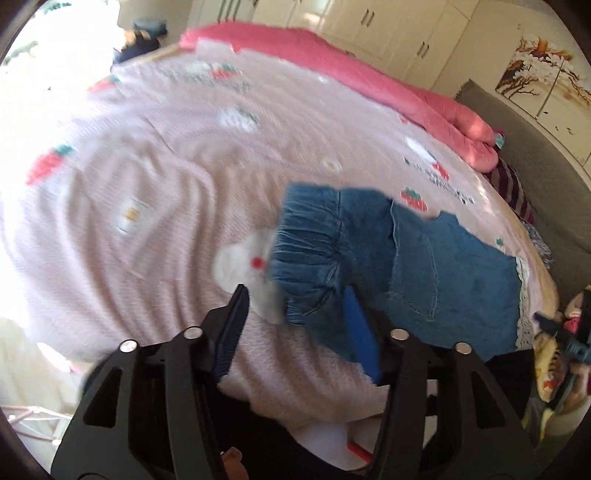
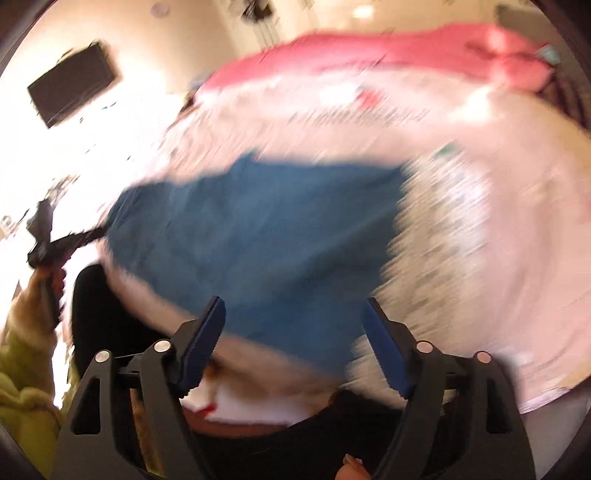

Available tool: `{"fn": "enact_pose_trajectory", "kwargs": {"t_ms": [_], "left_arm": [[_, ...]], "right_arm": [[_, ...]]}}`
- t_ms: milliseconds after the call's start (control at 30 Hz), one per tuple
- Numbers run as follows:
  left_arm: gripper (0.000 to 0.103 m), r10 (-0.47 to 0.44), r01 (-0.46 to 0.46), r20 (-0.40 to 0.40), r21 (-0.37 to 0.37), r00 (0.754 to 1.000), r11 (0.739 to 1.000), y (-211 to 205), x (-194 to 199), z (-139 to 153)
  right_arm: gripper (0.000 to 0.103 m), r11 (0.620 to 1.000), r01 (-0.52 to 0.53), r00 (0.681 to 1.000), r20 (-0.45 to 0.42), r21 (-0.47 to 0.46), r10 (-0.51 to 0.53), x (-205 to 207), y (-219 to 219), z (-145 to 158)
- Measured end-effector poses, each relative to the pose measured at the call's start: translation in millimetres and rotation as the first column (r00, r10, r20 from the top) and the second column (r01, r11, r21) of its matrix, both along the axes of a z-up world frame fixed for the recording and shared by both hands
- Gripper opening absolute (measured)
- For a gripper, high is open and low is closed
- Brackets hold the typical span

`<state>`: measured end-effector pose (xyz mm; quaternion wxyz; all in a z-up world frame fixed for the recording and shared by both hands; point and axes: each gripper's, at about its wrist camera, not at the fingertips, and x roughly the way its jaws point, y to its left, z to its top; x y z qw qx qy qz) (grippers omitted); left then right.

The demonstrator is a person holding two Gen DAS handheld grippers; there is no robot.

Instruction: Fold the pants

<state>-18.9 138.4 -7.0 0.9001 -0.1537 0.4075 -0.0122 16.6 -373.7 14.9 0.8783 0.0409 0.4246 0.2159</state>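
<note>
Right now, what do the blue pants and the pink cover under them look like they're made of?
The pants look like denim: matte mid-blue, visible stitched seams, a gathered elastic waistband, and what seems a white lace trim at one edge. The cover looks like soft knit or fleecy fabric, pale pink and matte, rippling in folds, with strawberry prints; blur leaves the weave uncertain.

Pants (image 1: 424,266) lie flat on the bed (image 1: 166,206), near its front edge, waistband to the left and hems to the right in the left wrist view. Left claw (image 1: 299,299) hangs over the waistband end, jaws apart, one finger over the bed and one over the pants. Right claw (image 2: 293,314) hangs over the pants' near edge, jaws apart. A quilt (image 1: 332,66) lies along the bed's far side; cupboards (image 1: 388,26) stand behind it.
</note>
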Motion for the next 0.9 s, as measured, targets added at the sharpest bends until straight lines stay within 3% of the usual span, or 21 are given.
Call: {"fn": "enact_pose_trajectory", "kwargs": {"t_ms": [100, 200, 267, 400, 567, 700, 733, 767, 833, 900], "left_arm": [[0.059, -0.007, 0.002, 0.079, 0.065, 0.997, 0.998, -8.7, -5.6, 31.8], [0.074, -0.103, 0.093, 0.119, 0.084, 0.988, 0.992, -35.5, 10.2, 50.2], [0.075, -0.177, 0.167, 0.119, 0.087, 0.977, 0.982, -63.0, 32.1, 55.2], [0.076, -0.333, 0.33, 0.107, 0.042, 0.937, 0.943, -129.1, 93.8, 48.8], [0.076, -0.414, 0.413, 0.011, 0.054, 0.91, 0.909, -192.1, 155.6, 17.2], [0.075, -0.432, 0.437, -0.093, 0.048, 0.897, 0.898, -213.0, 191.3, -13.0], [0.07, -0.431, 0.439, -0.122, 0.044, 0.894, 0.897, -216.8, 197.1, -21.1], [0.063, -0.423, 0.432, -0.138, 0.048, 0.896, 0.9, -218.4, 200.9, -25.8], [0.02, -0.414, 0.428, -0.162, 0.063, 0.896, 0.901, -222.0, 207.2, -33.1], [0.014, -0.411, 0.426, -0.169, 0.061, 0.896, 0.903, -221.7, 211.7, -37.1]], "right_arm": [[0.079, 0.994, 0.111, 0.994, 0.017, -0.004, -0.111, 19.6, -27.9, 4.1], [0.079, 0.981, 0.19, 0.981, 0.021, 0.026, -0.19, 43.8, -54.5, 2.0], [0.08, 0.972, 0.221, 0.975, -0.003, 0.078, -0.222, 60.7, -66.6, -2.6], [0.08, 0.951, 0.256, 0.966, -0.086, 0.174, -0.244, 93.2, -72.5, -16.4], [0.077, 0.919, 0.278, 0.955, -0.181, 0.28, -0.234, 124.2, -83.5, -29.3], [0.034, 0.938, 0.235, 0.963, -0.19, 0.256, -0.19, 131.5, -79.1, -33.6], [0.019, 0.95, 0.224, 0.967, -0.172, 0.219, -0.188, 130.6, -75.8, -32.4], [0.015, 0.957, 0.214, 0.971, -0.153, 0.195, -0.186, 129.0, -73.4, -30.6], [0.008, 0.973, 0.2, 0.978, -0.089, 0.117, -0.19, 121.1, -71.3, -22.0], [0.008, 0.983, 0.177, 0.984, -0.031, 0.036, -0.176, 115.4, -68.8, -16.0]]}}
